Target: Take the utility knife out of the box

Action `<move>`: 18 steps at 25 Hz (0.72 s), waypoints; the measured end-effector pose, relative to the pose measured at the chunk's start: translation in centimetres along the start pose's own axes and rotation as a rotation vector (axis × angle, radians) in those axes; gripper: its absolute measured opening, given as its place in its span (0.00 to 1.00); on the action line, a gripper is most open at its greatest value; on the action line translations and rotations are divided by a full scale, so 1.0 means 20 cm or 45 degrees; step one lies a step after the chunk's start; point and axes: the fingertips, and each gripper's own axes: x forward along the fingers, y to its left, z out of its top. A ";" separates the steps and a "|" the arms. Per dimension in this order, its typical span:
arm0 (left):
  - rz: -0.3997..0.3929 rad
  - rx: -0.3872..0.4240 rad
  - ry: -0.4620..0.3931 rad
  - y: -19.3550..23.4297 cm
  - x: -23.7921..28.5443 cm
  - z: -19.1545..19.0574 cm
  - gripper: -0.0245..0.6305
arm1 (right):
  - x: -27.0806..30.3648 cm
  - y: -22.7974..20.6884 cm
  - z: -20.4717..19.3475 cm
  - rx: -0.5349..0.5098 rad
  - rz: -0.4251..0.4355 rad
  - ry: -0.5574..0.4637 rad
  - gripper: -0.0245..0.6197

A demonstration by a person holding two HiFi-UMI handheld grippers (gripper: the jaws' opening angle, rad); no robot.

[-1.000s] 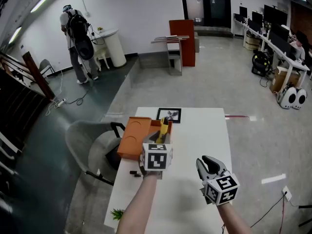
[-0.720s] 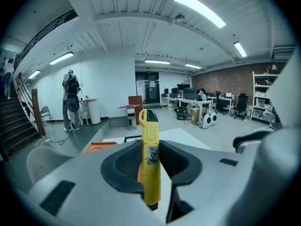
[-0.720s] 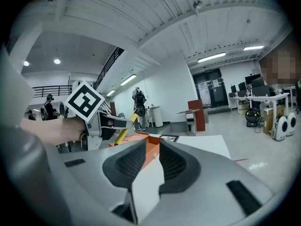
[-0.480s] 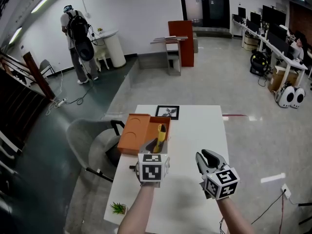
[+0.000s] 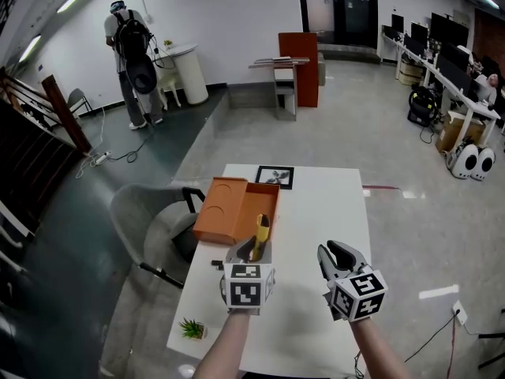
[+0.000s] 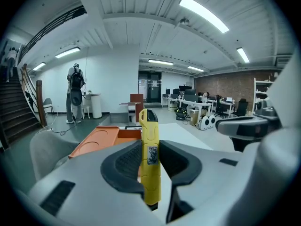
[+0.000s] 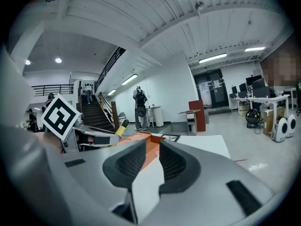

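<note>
My left gripper is shut on a yellow utility knife, which sticks out forward past its fingertips. In the left gripper view the knife stands upright between the two dark pads. The orange box lies open on the white table just beyond the knife, lid folded out to the left. The knife is lifted clear of the box, over its near edge. My right gripper hovers to the right, open with nothing between its pads; it looks toward the box.
A black-framed picture lies at the table's far edge. A small green plant sits at the near left corner, and a small black part lies by the left edge. A grey chair stands left of the table.
My left gripper has drawn back toward me with the knife, from above the box to just short of its near edge. The right gripper has hardly moved.
</note>
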 end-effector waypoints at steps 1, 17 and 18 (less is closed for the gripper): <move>0.001 -0.004 0.002 0.00 -0.01 -0.02 0.21 | 0.00 0.01 0.00 -0.001 0.000 0.002 0.15; 0.031 -0.095 0.017 0.05 -0.16 -0.21 0.21 | -0.02 0.12 -0.10 0.002 0.031 0.048 0.15; 0.031 -0.096 0.016 0.05 -0.17 -0.22 0.21 | -0.02 0.12 -0.11 0.003 0.034 0.052 0.14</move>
